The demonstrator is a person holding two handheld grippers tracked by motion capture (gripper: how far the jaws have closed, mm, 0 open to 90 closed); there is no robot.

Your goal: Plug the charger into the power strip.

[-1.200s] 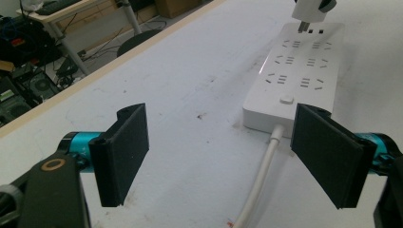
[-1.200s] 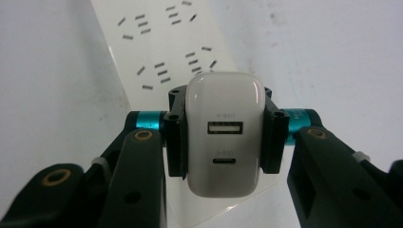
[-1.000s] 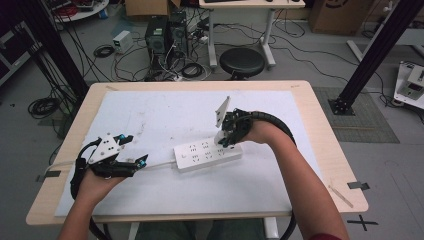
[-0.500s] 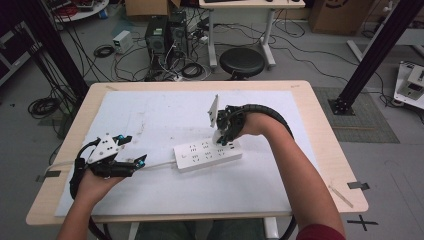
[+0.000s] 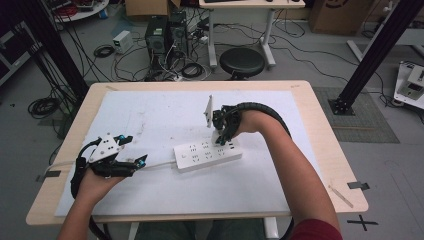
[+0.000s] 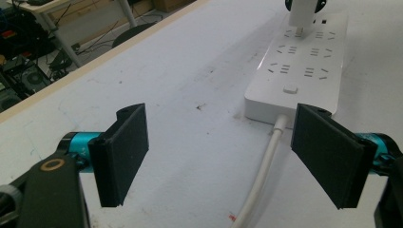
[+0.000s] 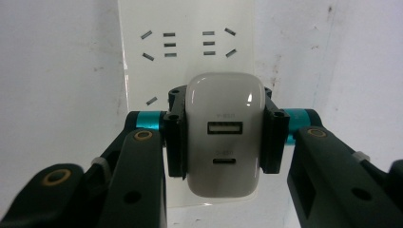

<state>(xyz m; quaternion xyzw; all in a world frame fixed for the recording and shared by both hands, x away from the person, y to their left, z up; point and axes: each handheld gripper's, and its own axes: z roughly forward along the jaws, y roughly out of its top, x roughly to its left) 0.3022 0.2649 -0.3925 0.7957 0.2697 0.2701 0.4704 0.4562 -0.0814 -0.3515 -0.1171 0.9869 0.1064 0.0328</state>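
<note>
Jaws of the right gripper point(image 7: 222, 137), clamped on the white charger point(image 7: 225, 135), have come down onto the power strip point(image 5: 207, 154), apparently plugging it in, while the left gripper point(image 6: 228, 159) waits wide open on the bench point(image 5: 300, 100).

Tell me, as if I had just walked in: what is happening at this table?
A person works at a table with a gripper in each hand. The right gripper is shut on a white USB charger and holds it over the white power strip, at one of its sockets. The left gripper rests open near the strip's cable, holding nothing. Whether the charger's prongs are fully seated cannot be told.
</note>
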